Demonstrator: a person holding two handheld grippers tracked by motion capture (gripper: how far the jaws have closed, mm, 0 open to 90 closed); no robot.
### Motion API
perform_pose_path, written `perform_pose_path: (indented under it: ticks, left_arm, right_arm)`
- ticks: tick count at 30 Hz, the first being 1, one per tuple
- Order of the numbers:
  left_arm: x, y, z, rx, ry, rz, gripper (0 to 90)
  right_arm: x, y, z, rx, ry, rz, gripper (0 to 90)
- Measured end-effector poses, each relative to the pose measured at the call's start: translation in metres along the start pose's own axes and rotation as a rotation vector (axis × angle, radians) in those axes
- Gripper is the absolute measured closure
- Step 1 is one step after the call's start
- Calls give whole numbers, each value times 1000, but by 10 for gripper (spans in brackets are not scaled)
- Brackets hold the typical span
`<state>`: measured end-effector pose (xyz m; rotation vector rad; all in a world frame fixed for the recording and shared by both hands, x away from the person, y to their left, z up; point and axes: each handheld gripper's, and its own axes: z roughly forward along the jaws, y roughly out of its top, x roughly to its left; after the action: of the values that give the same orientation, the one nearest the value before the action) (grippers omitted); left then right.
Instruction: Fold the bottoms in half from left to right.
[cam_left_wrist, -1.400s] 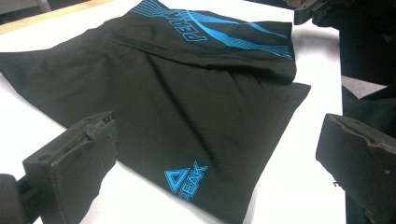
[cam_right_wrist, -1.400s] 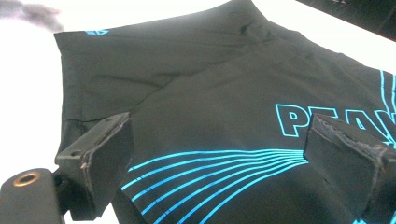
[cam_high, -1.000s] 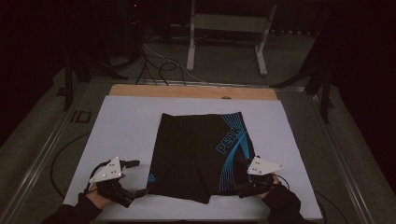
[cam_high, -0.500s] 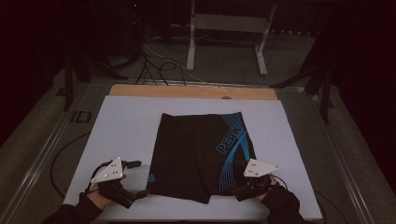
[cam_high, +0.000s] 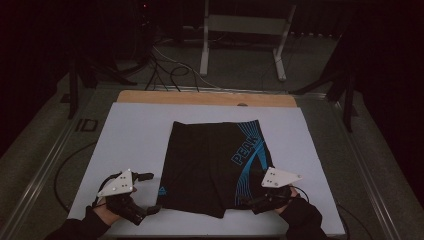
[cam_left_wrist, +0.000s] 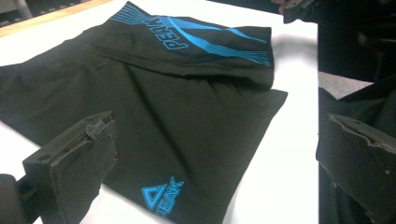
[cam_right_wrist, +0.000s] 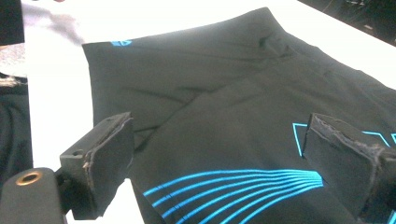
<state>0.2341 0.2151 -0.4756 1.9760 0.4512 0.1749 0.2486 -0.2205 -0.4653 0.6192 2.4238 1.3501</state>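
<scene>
Shorts: black shorts (cam_high: 210, 165) lie flat on the white table top (cam_high: 135, 135), near its middle, waistband toward the far side and leg hems toward the person.
Markings: blue curved stripes and blue lettering run down the shorts' right leg; a small blue triangle logo (cam_left_wrist: 159, 196) sits near the hem of the left leg.
Lay of cloth: in the left gripper view the right leg shows a fold ridge running across below the lettering; the rest lies smooth with shallow creases. In the right gripper view a diagonal fold edge crosses the fabric between the jaws.
Left gripper (cam_high: 150, 192): held at the near left of the table, just beside the left hem corner. Its jaws stand wide apart with nothing between them but the cloth lying on the table; they grip nothing. In its own view (cam_left_wrist: 215, 154) the hem and the logo lie between the two jaws.
Right gripper (cam_high: 247, 202): held at the near right, at the right hem corner, over the striped part. Its jaws are spread wide; in its own view (cam_right_wrist: 219, 158) the striped cloth lies flat between them, not pinched.
Contact: whether either jaw tip touches the cloth cannot be told.
Hands: the left hand (cam_high: 112, 207) and right hand (cam_high: 290, 200) come in from the near edge in dark sleeves.
Table: a wooden strip (cam_high: 205, 98) runs along the far edge.
</scene>
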Motion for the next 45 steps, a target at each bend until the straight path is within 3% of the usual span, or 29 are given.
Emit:
perform_pose_path:
  ticks: [6,20,28,45]
  left_arm:
    - [-2,3,1,11,-3,-8,0]
    - [-4,3,4,32,11,-15,0]
    - [-3,0,7,34,23,-26,1]
    - [-7,-1,11,54,32,-31,0]
  right_arm:
    - [-1,17,0,15,6,-22,91]
    - [-14,49,6,-46,-46,-46,91]
    - [-24,66,8,-70,-58,-84,92]
    - [-41,96,28,-92,-62,-85,92]
